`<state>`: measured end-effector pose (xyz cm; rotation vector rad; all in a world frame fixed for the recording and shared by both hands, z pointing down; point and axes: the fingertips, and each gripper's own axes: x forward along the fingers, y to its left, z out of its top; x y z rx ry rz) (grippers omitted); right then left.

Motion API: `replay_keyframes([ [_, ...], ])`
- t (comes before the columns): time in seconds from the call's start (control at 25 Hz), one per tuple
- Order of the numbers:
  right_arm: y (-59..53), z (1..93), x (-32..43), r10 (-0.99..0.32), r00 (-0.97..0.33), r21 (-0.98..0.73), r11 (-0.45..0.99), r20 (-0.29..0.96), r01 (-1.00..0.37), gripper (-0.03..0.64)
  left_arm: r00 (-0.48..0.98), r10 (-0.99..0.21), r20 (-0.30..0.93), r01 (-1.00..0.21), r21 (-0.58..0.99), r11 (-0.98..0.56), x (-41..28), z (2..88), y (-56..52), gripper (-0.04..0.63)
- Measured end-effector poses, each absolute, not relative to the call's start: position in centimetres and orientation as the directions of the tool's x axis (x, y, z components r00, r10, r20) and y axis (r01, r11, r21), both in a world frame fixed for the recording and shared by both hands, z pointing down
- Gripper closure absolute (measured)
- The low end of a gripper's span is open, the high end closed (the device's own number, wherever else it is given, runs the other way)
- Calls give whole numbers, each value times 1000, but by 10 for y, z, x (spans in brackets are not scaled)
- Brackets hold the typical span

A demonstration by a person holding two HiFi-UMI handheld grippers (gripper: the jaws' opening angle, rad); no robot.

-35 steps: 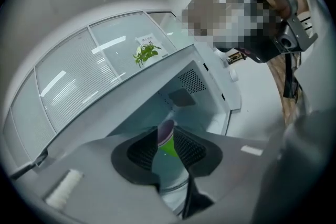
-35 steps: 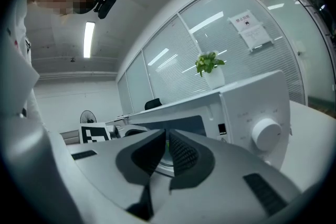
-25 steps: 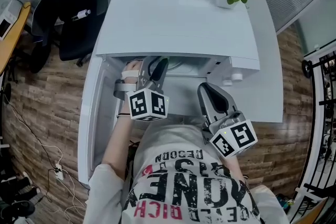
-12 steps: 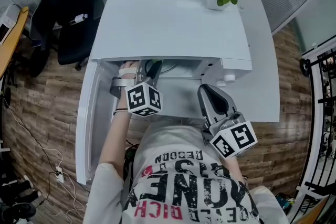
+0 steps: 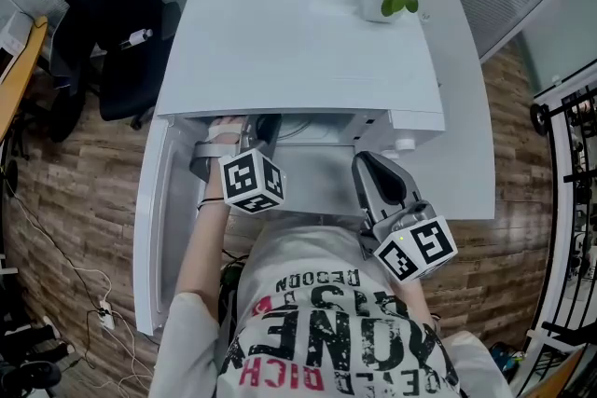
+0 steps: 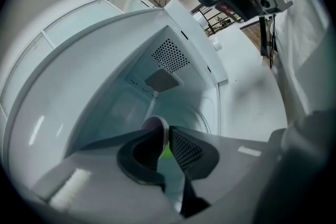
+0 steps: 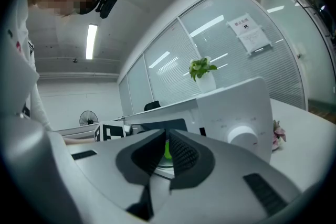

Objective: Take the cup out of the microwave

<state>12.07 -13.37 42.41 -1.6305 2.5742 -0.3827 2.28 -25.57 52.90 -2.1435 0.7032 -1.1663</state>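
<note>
As the left gripper's jaws, just closing, pinched the cup inside the microwave, removal remained. Right gripper outside it: jaws together, empty.

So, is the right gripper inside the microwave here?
No, the head view shows the right gripper outside the open microwave, in front of its control panel.

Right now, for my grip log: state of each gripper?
Left gripper: jaws just closed, shut on the cup rim.
Right gripper: shut, empty.
</note>
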Motion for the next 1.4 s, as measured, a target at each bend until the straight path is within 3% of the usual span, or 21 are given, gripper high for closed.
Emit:
replay_keyframes([
  [1.4,-136,404,110,-896,-423,-258,381,134,-888,589,549,-581,601,-186,-590,-786,25,513,-226,558],
])
